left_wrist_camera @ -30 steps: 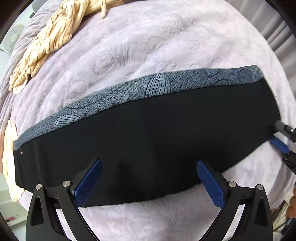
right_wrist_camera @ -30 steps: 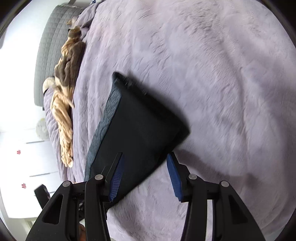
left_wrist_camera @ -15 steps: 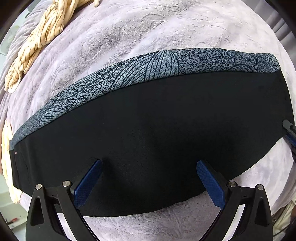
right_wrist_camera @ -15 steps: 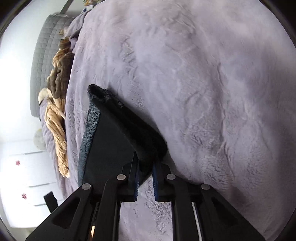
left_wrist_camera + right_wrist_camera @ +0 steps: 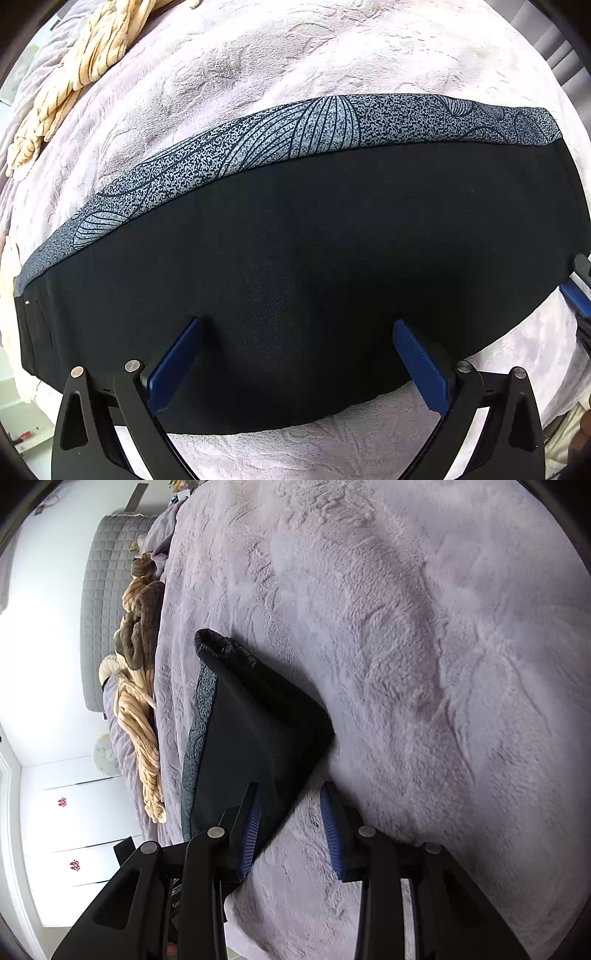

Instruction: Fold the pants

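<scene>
Pants point(image 5: 314, 280), black with a grey patterned band point(image 5: 295, 133) along their far edge, lie folded into a long strip on the lilac bedspread point(image 5: 258, 74), and everything else is placed from them. Off their left end, along the bed's edge, a cream striped cloth point(image 5: 77, 62) lies bunched, well apart from the band. Directly above the strip's near half, the left gripper point(image 5: 297, 328) points down with its jaws wide, both blue pads point(image 5: 173, 365) over the black fabric and nothing pinched between them. At the strip's right end the right gripper point(image 5: 290, 812) comes in at a slant; its jaws are opening, the corner of the pants sits between them beside the left pad, and the other pad stands clear over bare bedspread. Beyond the pants in the right wrist view stands a grey quilted headboard point(image 5: 107, 602).
</scene>
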The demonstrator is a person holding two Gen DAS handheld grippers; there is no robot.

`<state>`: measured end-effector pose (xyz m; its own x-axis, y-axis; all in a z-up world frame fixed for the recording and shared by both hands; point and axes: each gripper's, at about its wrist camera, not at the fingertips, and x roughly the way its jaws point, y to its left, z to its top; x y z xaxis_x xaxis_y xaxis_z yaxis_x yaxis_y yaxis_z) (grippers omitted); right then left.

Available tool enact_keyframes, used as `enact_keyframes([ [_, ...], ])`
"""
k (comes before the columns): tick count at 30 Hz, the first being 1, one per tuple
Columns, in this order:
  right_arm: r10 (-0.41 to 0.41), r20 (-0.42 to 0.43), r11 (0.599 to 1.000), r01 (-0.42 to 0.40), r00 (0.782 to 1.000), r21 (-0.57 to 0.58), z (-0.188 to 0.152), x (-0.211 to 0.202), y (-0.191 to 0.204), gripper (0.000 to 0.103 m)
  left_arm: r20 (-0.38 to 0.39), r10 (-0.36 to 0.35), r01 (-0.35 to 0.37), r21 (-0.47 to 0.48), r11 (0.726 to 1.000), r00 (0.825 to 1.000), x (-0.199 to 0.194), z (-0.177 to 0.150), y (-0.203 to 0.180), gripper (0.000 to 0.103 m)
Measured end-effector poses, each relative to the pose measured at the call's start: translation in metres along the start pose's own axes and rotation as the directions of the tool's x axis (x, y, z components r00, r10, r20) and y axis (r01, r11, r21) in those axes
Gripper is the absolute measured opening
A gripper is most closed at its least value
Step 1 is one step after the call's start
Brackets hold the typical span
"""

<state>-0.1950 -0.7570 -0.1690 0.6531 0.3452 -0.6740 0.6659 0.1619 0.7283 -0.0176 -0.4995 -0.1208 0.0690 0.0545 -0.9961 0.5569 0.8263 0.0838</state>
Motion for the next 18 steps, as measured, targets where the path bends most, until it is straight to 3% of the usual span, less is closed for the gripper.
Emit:
enact_keyframes([
  [12, 0.065, 0.027, 0.989, -0.061, 0.998, -0.135, 0.015, 0.049, 0.028, 0.041, 0.022, 0.006, -0.006, -0.004, 1.0, 1.0, 0.0, -0.005, -0.004, 0.103],
  [13, 0.069, 0.02, 0.991, -0.066, 0.997, -0.119, 0.016, 0.053, 0.029, 0.038, 0.052, 0.022, -0.021, -0.017, 1.0, 0.998, -0.009, -0.002, -0.003, 0.103],
  [14, 0.07, 0.016, 0.993, -0.069, 0.997, -0.097, 0.018, 0.053, 0.03, 0.021, 0.091, 0.03, -0.027, -0.029, 0.999, 0.995, -0.017, 0.002, -0.001, 0.103],
  [15, 0.088, 0.017, 0.992, -0.086, 0.996, -0.09, 0.018, 0.051, 0.031, 0.015, 0.137, 0.036, -0.03, -0.047, 0.998, 0.99, -0.027, 0.007, 0.002, 0.103],
  [18, 0.108, 0.027, 0.983, -0.103, 0.994, -0.151, 0.012, 0.039, 0.048, 0.014, 0.194, 0.053, -0.034, -0.101, 0.994, 0.98, -0.034, 0.032, 0.012, 0.103],
])
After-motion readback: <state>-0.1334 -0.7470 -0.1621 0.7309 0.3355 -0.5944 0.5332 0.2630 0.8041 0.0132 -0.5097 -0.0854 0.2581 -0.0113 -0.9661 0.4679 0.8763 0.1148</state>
